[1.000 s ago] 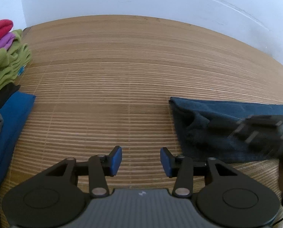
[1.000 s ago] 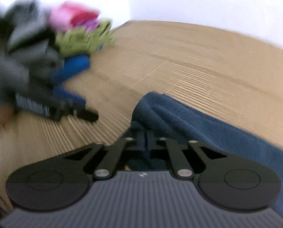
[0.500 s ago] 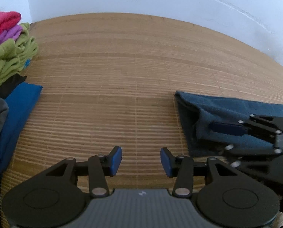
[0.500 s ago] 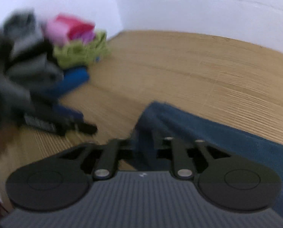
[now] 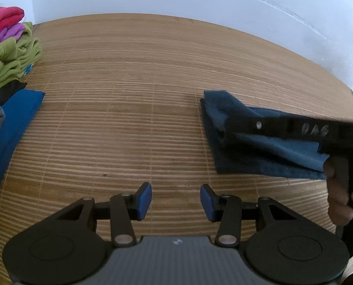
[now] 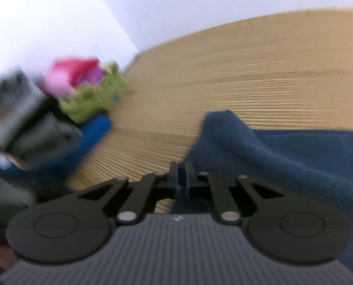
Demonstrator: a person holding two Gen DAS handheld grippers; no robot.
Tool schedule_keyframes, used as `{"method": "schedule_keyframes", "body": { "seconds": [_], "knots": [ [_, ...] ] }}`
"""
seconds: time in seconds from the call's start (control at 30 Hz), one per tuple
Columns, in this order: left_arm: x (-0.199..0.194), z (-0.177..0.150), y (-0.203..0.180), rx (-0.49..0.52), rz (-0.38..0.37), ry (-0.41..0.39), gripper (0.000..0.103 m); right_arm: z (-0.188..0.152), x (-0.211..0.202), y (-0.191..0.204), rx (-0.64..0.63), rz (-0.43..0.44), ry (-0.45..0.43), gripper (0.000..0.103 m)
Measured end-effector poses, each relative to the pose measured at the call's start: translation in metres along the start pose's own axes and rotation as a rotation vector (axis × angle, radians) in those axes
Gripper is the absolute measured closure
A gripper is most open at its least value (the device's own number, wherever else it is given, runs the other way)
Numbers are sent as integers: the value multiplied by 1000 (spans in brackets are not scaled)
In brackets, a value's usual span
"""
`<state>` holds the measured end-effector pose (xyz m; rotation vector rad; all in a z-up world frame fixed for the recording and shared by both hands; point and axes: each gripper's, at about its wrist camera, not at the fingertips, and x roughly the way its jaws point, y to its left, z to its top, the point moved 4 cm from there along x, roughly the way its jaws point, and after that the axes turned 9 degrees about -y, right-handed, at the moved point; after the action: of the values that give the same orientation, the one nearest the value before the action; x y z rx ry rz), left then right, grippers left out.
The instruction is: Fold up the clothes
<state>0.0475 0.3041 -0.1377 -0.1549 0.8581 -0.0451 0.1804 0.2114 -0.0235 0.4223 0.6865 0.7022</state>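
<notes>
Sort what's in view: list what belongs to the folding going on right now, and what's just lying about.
In the job:
- dark blue cloth, folded on the mat
- right gripper, shut on its edge
- left gripper, open over the bamboo mat

Lying about:
- pile of clothes at the left: pink, purple, green, black, grey
- bright blue garment under the pile

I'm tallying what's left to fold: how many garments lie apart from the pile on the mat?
1: the dark blue cloth on the mat's right side, its edge pinched in the right claw. The pile sits at the far left; anything beyond the frame is hidden.
</notes>
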Motion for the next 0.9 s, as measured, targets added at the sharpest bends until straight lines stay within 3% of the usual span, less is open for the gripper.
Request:
{"method": "schedule_keyframes", "body": {
  "seconds": [0.1, 0.23, 0.33, 0.4, 0.47, 0.57, 0.7, 0.9],
  "knots": [
    [0, -4, 1, -2, 7, 10, 55, -4, 8, 12, 0, 73, 45, 94],
    [-2, -1, -1, 2, 12, 6, 55, -19, 20, 20, -60, 37, 97, 92],
    [-4, 12, -14, 35, -20, -31, 55, -11, 2, 17, -87, 2, 59, 88],
    [-1, 26, -30, 81, -53, -63, 54, 4, -17, 6, -157, -72, 25, 72],
    [6, 40, -52, 140, -97, -92, 52, 20, -36, -11, -243, -158, -24, 65],
    [35, 46, -79, 211, -135, -54, 52, 42, -56, -56, -325, -258, -45, 61],
    [60, 37, -96, 275, -118, -3, 54, 53, -49, -101, -420, -238, 113, 61],
    [67, 39, -97, 282, -127, 4, 51, 48, -33, -109, -609, -165, 237, 64]
  ]
}}
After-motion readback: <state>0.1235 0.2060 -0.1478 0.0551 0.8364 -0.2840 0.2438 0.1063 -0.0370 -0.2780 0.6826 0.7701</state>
